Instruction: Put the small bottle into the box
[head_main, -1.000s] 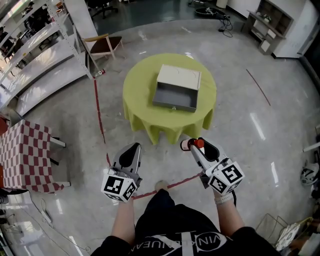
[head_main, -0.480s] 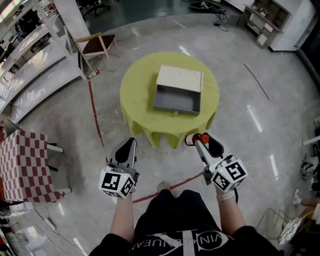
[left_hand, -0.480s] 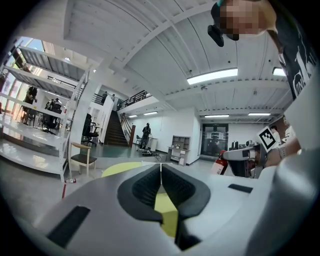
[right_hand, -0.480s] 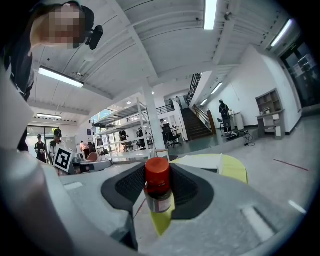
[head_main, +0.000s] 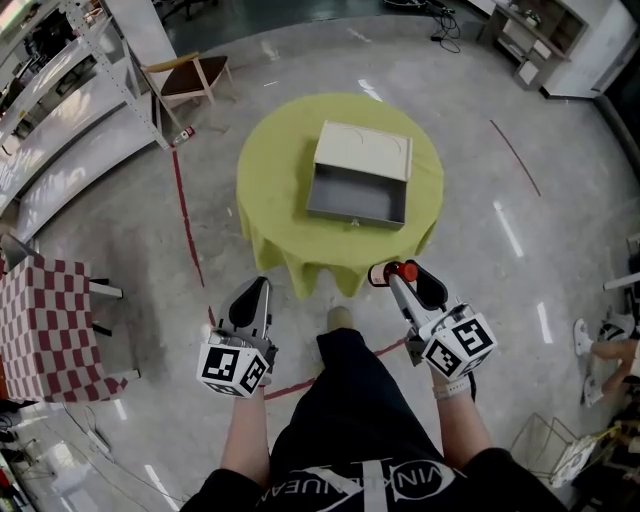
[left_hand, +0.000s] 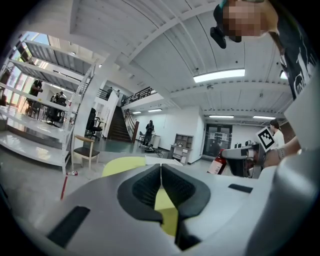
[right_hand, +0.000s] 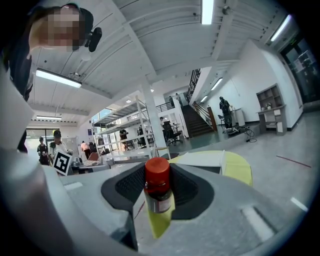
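Observation:
An open grey box (head_main: 355, 195) with its pale lid laid back sits on a round table with a yellow-green cloth (head_main: 270, 180). My right gripper (head_main: 395, 276) is shut on a small bottle (right_hand: 158, 192) with a red cap; it hangs just short of the table's near edge, over the floor. In the head view the bottle (head_main: 388, 273) shows at the jaw tips. My left gripper (head_main: 256, 292) is shut with nothing in it, level with the right one, to the left of the table's near edge. In the left gripper view the jaws (left_hand: 160, 176) meet.
A wooden chair (head_main: 190, 80) and white metal shelving (head_main: 60, 90) stand at the far left. A red-checked table (head_main: 45, 320) is at the left edge. Red tape lines (head_main: 185, 215) cross the grey floor. The person's leg and shoe (head_main: 340, 320) step forward between the grippers.
The person has walked closer to the table, and both grippers have come nearer its edge. A leg has swung forward between them. The bottle stays held in the right gripper.

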